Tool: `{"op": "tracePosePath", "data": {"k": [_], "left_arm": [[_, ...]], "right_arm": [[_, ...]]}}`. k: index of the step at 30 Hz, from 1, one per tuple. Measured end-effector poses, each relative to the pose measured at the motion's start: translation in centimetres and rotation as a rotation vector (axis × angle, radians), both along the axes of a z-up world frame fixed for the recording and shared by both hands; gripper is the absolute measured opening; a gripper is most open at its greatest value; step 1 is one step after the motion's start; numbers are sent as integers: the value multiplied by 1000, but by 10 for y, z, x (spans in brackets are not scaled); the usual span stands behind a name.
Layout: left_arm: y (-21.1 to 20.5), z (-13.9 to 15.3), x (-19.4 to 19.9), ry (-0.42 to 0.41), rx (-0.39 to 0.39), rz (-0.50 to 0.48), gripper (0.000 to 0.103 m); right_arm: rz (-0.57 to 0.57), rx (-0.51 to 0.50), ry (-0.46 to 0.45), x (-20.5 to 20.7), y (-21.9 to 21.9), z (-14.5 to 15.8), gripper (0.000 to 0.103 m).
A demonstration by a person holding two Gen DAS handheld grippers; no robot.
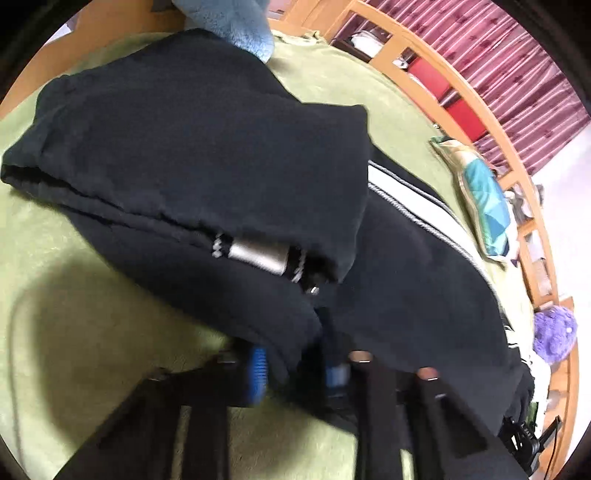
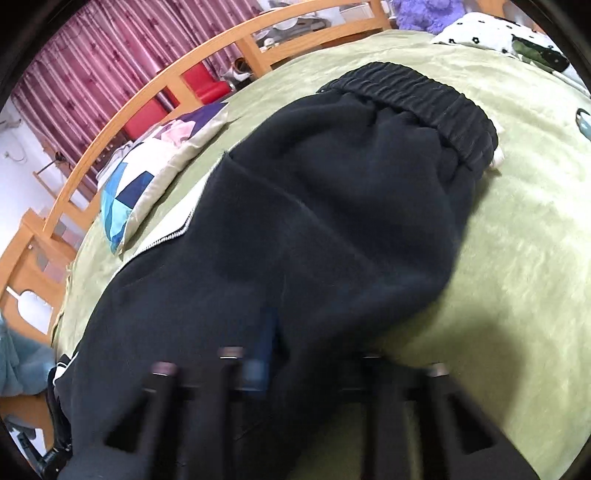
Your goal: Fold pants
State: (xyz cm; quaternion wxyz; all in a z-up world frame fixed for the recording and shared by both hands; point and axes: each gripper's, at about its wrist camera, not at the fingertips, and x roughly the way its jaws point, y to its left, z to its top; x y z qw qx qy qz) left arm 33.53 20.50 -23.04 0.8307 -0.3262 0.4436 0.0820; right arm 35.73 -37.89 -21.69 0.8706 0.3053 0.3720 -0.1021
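Note:
Black pants [image 1: 207, 147] with a white side stripe [image 1: 406, 195] lie on a green bed cover [image 1: 74, 314]. In the left wrist view the leg end is folded back over the rest. My left gripper [image 1: 295, 369] is shut on a fold of the black fabric between its blue pads [image 1: 257, 373]. In the right wrist view the pants [image 2: 351, 221] stretch away to the elastic waistband [image 2: 417, 99]. My right gripper [image 2: 291, 365] is shut on the near edge of the pants; one blue pad [image 2: 258, 369] shows, the other is hidden under cloth.
A patchwork cushion [image 1: 484, 206] [image 2: 155, 173] lies on the cover beside the pants. A wooden bed rail [image 1: 461, 107] [image 2: 147, 107] runs behind, with red boxes and a striped curtain beyond. A blue fleece [image 1: 236, 22], a purple plush [image 1: 554, 336] and a spotted cloth [image 2: 487, 29] sit at the edges.

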Motion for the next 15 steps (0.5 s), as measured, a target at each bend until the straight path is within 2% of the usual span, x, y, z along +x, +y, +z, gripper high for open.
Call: {"op": "tracePosePath", "data": {"k": [4, 7, 10, 15], "left_arm": [[-12, 16, -22, -6, 28, -4, 11], [-31, 29, -47, -3, 75, -38, 9], [-43, 37, -77, -4, 65, -78, 8], [-84, 41, -141, 14, 64, -159, 8]], "right_arm": [[-3, -18, -42, -26, -6, 20, 12], [-3, -23, -39, -51, -13, 33, 11], [-13, -42, -33, -79, -23, 48, 10], [-54, -65, -2, -160, -61, 65, 10]]}}
